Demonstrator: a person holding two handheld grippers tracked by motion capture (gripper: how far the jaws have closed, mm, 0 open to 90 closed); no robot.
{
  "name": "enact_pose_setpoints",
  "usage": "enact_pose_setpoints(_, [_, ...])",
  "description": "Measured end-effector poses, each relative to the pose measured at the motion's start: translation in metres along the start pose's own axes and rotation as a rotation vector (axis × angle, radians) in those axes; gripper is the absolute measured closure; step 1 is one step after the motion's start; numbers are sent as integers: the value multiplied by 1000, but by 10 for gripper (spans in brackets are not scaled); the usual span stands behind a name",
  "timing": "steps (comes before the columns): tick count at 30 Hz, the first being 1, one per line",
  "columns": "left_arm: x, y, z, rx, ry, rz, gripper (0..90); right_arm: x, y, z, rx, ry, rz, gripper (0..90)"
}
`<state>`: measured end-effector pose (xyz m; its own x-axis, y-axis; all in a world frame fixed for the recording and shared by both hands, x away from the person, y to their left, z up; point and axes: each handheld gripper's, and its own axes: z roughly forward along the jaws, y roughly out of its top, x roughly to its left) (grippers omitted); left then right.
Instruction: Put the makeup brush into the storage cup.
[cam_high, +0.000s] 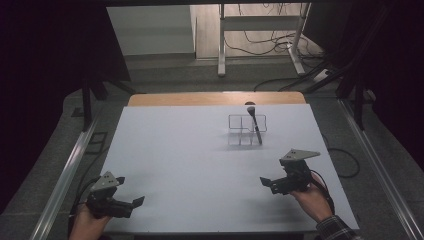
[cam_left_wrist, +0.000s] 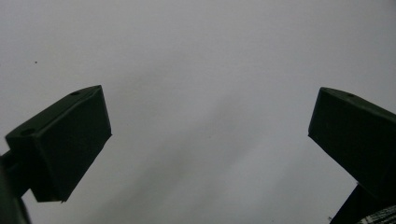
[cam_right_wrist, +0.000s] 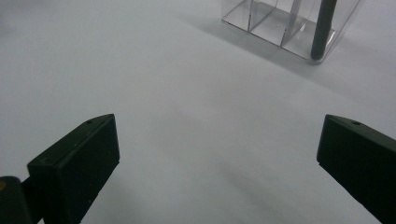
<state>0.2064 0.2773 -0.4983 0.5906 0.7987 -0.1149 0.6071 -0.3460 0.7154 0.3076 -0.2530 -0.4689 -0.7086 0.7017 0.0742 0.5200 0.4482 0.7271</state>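
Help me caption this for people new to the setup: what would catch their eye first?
Probably the clear divided organizer standing alone toward the far right of the white table, with a dark makeup brush leaning in its right-hand compartment, bristles up. Next, the left gripper and right gripper, both held open at the near corners, gripping nothing.

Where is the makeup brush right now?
The makeup brush stands tilted in the clear organizer's right compartment, far right of table centre, beyond the right gripper.

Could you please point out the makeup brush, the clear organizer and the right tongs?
makeup brush (cam_high: 256, 127): high view, mid handle.
clear organizer (cam_high: 239, 131): high view, front wall.
right tongs (cam_high: 270, 184): high view, between the tips.
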Motion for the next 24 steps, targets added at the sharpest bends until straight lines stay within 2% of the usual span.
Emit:
enact_pose_setpoints(13, [0, 0, 0, 1, 2, 0, 0, 3, -6, -11, 11, -39, -28, 0])
enact_pose_setpoints(24, [0, 0, 0, 1, 4, -1, 0, 2, -14, -21, 19, -62, -11, 0])
